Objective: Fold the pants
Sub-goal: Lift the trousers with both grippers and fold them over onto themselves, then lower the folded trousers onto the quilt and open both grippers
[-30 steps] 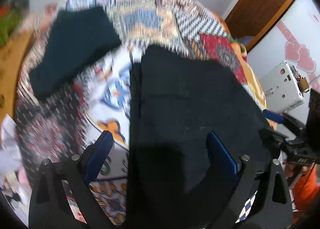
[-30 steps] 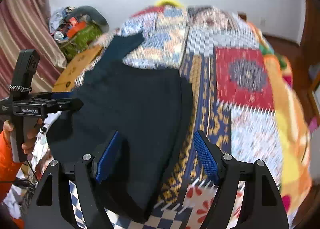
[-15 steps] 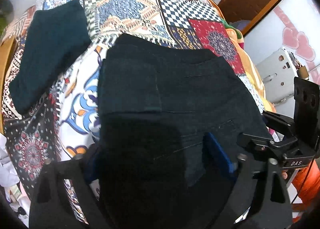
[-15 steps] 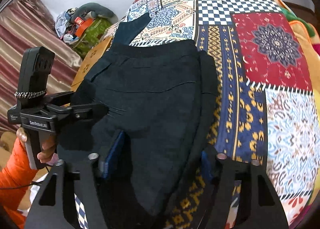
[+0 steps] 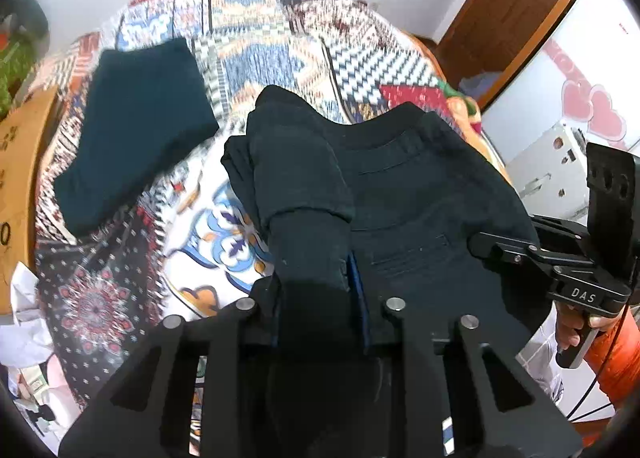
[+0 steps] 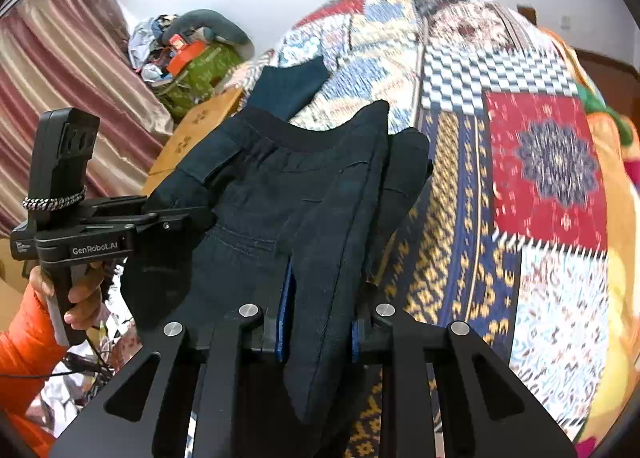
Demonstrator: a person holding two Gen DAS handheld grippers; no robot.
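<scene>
On the patchwork bedspread (image 5: 256, 58), toward 12 o'clock of both grippers, lie the dark pants (image 5: 420, 194), waistband at the far end. Both near corners are raised off the cover.

Left gripper (image 5: 316, 278): fingers clamped on a bunched fold of the pants' near left edge. Cloth fills the gap between the blue pads (image 5: 354, 270) and drapes back over the gripper body toward 6 o'clock.

Right gripper (image 6: 320, 318): fingers clenched on the pants' near right edge. A thick fold stands between the blue pads (image 6: 285, 306), rising toward 12 o'clock and hanging down past the jaws toward 6 o'clock.

In the left wrist view, the right gripper sits at 3 o'clock, touching the pants' edge, held by a hand with an orange sleeve (image 5: 612, 358). In the right wrist view, the left gripper sits at 9 o'clock against the opposite edge.

A second folded dark teal garment (image 5: 136, 126) lies on the bedspread at 10 o'clock of the left gripper, apart from the pants. A cardboard box (image 6: 200, 126) sits beside the bed at 11 o'clock in the right wrist view, with a green bag (image 6: 200, 70) and clutter behind it. Striped curtain (image 6: 60, 78) at 9 to 10 o'clock. Wooden door frame (image 5: 520, 10) at 1 o'clock in the left wrist view.
</scene>
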